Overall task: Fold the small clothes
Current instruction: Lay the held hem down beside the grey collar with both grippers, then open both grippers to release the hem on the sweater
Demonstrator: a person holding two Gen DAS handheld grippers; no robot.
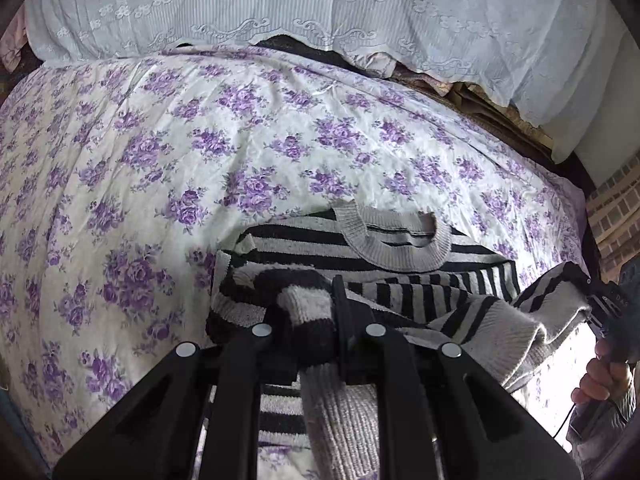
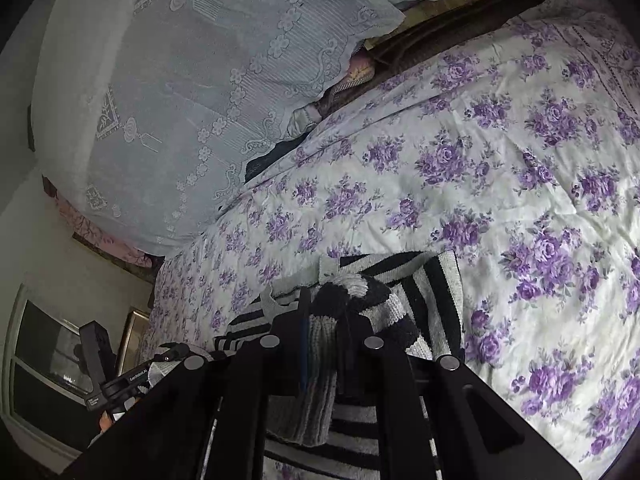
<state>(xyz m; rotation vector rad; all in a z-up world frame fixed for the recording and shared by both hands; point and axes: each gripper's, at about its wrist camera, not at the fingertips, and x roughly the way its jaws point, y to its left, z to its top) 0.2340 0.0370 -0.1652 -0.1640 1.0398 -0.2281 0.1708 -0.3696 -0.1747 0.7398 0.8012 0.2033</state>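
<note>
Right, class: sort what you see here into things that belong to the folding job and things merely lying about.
Part of the job:
striped sweater
left gripper, shut on the sweater
right gripper, shut on the sweater

Just lying about:
floral bedspread
lace cover
window

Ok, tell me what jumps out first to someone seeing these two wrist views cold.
First, the black-and-grey striped knit sweater, neckline away from the cameras, lying near the close edge of the white bedspread printed with purple roses. Its near hem is pinched up by both tools: the left gripper and the right gripper are each shut on knit fabric. Behind, a pale lace cover drapes over the head of the bed.
</note>
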